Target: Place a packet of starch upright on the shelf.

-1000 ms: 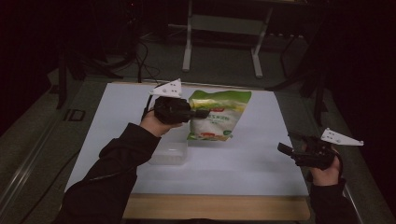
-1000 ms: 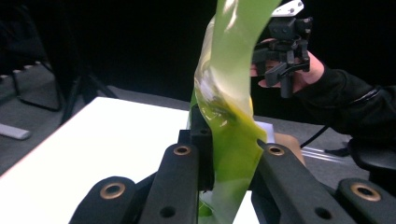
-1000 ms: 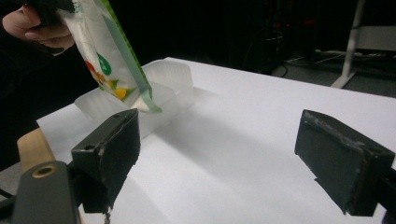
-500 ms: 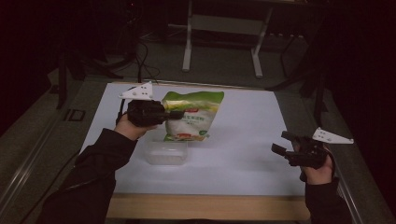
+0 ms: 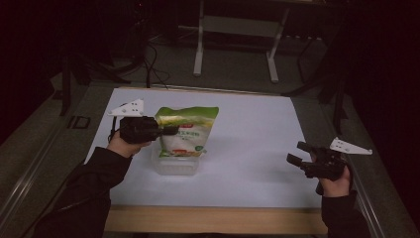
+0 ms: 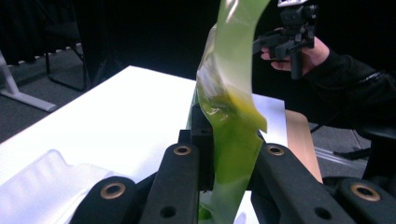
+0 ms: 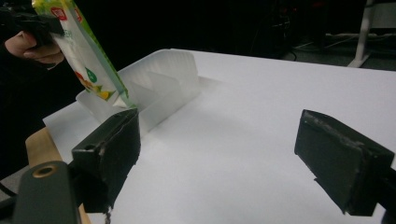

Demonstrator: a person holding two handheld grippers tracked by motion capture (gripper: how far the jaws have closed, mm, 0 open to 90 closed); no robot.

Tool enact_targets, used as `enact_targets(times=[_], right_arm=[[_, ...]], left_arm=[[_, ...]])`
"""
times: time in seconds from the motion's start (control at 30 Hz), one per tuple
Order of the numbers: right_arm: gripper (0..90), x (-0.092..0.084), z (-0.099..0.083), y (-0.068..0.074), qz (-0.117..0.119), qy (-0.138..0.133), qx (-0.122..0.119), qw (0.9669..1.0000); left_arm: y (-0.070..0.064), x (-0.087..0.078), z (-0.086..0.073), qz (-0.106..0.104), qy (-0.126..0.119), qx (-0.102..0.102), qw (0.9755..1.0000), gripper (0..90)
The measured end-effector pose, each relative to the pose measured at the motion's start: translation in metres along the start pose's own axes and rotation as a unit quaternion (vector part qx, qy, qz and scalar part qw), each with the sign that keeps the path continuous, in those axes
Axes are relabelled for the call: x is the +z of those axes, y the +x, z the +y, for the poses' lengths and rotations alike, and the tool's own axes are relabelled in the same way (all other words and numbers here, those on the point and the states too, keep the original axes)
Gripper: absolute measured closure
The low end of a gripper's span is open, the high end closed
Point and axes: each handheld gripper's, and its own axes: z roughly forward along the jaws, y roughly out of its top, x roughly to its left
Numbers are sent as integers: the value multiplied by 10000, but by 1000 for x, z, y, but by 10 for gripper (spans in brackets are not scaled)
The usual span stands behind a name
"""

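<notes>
Pouch over the tray
My left tool (image 5: 166, 131) pinches the green snack pouch (image 5: 187, 130) above the clear tray (image 5: 174, 166); right tool (image 5: 298, 153) gapes empty.

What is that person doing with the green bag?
A person is holding a green snack bag pinched in the left gripper, dangling it over a clear plastic container on the white table. The bag's bottom corner hangs just above the container, so it looks about to go in. The right gripper waits off to the side with its jaws open, holding nothing.
</notes>
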Motion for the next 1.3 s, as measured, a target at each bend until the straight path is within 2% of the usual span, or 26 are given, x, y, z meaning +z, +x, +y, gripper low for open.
enact_targets(times=[0.27,0.4,0.47,0.53,0.57,0.67,0.73,0.77,0.93,1.07,1.17,1.23,1.27,1.3], right_arm=[[143,10,-3,3,107,122,-30,9999],[144,16,-5,5,182,199,-27,9996],[143,18,-7,6,224,237,-35,9995],[143,21,-8,7,259,264,-41,9993],[143,22,-8,8,291,268,-64,9992],[143,24,-9,9,332,323,-73,9989],[143,26,-11,10,362,376,-87,9986],[143,27,-12,10,375,389,-68,9985],[144,30,-15,11,433,453,-81,9980],[144,31,-15,12,443,471,-85,9979],[144,31,-14,13,455,476,-100,9978],[144,31,-14,14,458,465,-100,9978],[144,31,-14,14,461,465,-103,9978],[144,32,-14,14,472,468,-106,9977]], left_arm=[[8,-4,-24,-18,187,-162,9997,835],[12,-8,-35,24,112,-283,9995,835],[14,-6,-41,48,258,-293,9992,835],[15,1,-48,112,509,-268,9983,835],[16,3,-52,98,545,-295,9980,835],[20,1,-63,96,395,-486,9980,834],[22,-2,-70,164,317,-541,9979,834],[23,-4,-74,111,263,-585,9979,833],[25,-10,-84,154,200,-649,9976,832],[22,-10,-83,181,205,-571,9980,825],[19,-11,-83,225,132,-582,9980,780],[18,-12,-81,333,100,-617,9975,658],[17,-13,-80,363,84,-592,9975,648],[15,-14,-79,402,58,-620,9973,578]])
